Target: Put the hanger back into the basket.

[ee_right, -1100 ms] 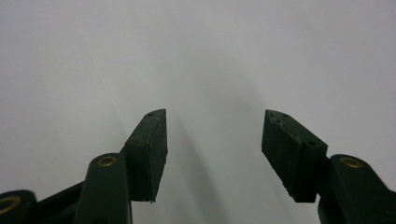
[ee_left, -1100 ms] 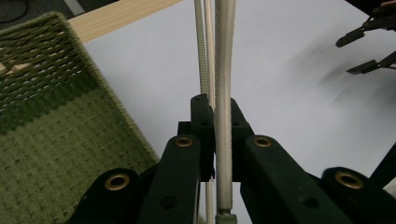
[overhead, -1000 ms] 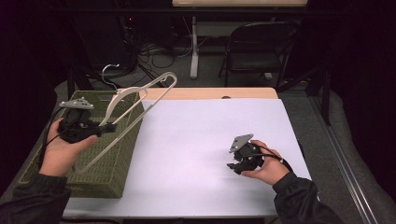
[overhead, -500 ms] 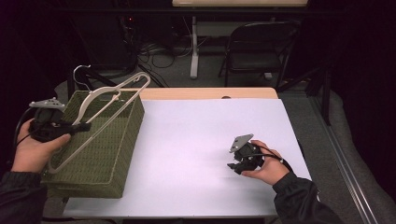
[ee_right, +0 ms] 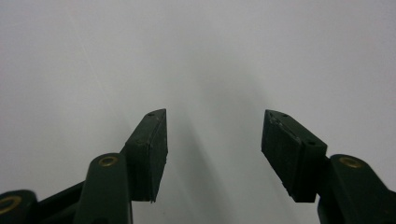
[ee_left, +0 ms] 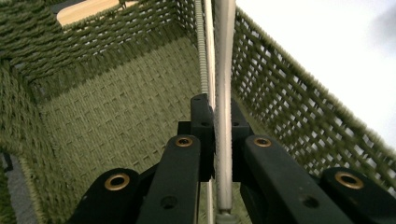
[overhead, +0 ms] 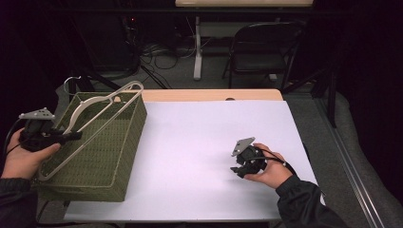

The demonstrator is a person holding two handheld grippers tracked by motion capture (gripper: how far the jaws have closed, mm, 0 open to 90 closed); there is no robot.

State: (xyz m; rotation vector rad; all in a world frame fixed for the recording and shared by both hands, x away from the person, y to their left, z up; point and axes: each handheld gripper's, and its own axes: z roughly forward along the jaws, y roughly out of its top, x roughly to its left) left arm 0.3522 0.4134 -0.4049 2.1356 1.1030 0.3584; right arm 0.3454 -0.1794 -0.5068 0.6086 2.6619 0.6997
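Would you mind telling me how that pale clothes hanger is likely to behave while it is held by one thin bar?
The hanger looks stiff: it keeps its shape while the left gripper clamps one bar. Its thin, smooth bar may pivot or slip between the pads. Being long and held near one end, it will probably swing and catch on the woven basket rim.

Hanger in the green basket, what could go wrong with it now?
The left gripper pinches only one thin bar of the white hanger, so it might swivel or slip out. Its far end pokes over the rim of the green basket, so it could catch there and tug the basket along. The right gripper rests open on the table, too far off to help quickly.
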